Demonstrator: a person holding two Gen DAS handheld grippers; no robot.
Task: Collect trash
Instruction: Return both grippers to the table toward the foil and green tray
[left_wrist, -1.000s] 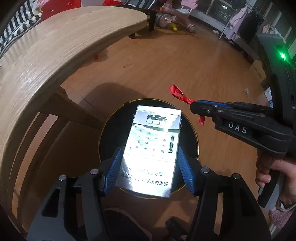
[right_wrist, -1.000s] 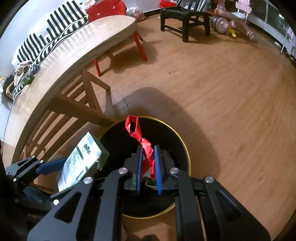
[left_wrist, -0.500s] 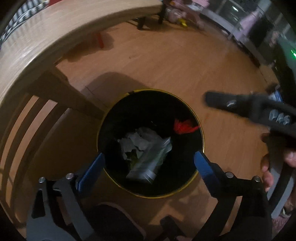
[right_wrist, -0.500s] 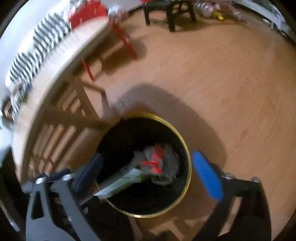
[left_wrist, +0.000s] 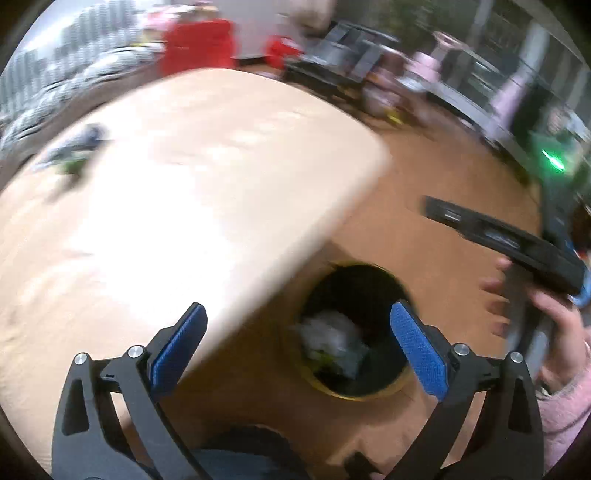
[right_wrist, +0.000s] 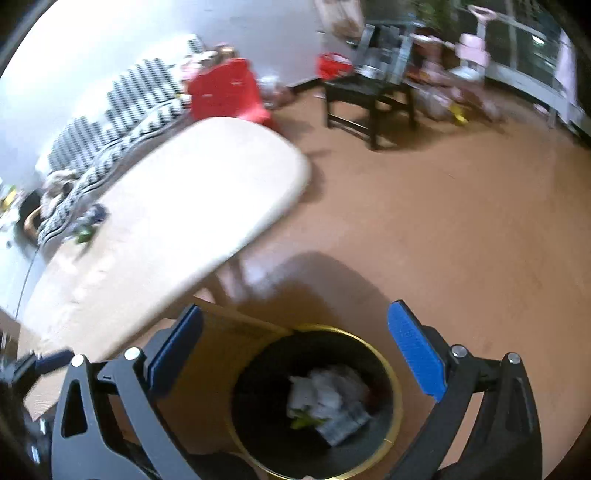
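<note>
**benchwarmer:** So where are you at? Both loads look dumped. The round black trash bin with the gold rim (right_wrist: 395, 384) sits on the floor right beside the pale wooden oval table (right_wrist: 177, 221), and down inside it there's crumpled white paper (right_wrist: 325, 384) plus a flattened silvery printed box (right_wrist: 343, 424). The red ribbon scrap I can't really pick out, just a dark reddish smudge near the bin's wall.

**looseservo:** Yep. Your left gripper (left_wrist: 295, 343) has its blue pads spread wide with nothing between them, and your right gripper (right_wrist: 295, 350) is the same, wide apart and empty. Both have just been opening, and both hang above the bin.

**benchwarmer:** What could go wrong from here, you reckon?

**looseservo:** The pictures are pretty smeared, so if you swing back fast you might clip the table edge, since it overhangs close to the bin. There's also more rubbish on the table's far side from the bin: a small dark and green bit (right_wrist: 88, 225), too blurry to name. Come in too quick and you might knock it off the edge instead of pinching it.

**benchwarmer:** And your hand (left_wrist: 554, 332) on the right gripper sits near the left one, so watch they don't bump.
</note>
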